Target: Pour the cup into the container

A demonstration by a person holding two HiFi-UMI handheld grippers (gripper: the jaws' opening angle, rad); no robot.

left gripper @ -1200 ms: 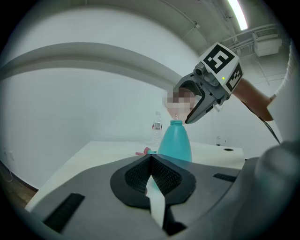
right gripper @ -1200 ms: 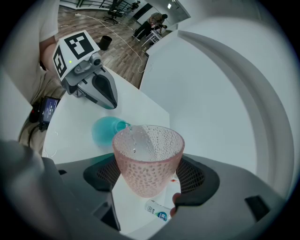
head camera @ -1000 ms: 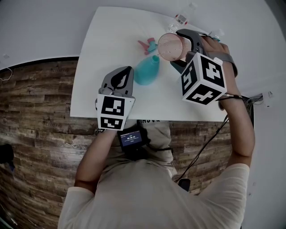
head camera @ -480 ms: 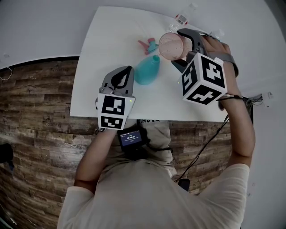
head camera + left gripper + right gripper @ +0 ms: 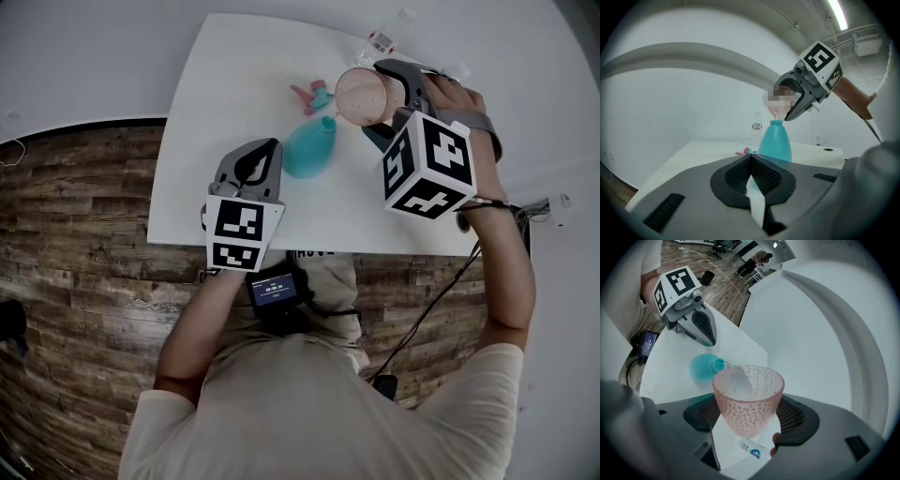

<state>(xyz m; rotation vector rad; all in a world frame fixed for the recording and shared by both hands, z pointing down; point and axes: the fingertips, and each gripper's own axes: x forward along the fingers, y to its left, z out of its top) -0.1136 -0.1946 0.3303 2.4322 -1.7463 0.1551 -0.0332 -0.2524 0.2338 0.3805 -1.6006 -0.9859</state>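
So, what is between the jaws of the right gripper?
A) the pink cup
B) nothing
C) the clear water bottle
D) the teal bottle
A: the right gripper is closed on the pink cup, which is tipped toward the mouth of the teal bottle.

A teal bottle (image 5: 309, 150) stands upright on the white worktop (image 5: 225, 84), just ahead of the closed left tongs (image 5: 269, 148), and blocks their straight forward path. The space right above its neck is taken by a tilted pink cup (image 5: 359, 96), clamped in the right tongs (image 5: 373, 103). A small pink and teal item (image 5: 309, 95) lies beyond the bottle, left of the right tongs. A clear plastic bottle (image 5: 386, 37) lies past the right tongs at the far edge. Left of the left tongs, the worktop lies open.
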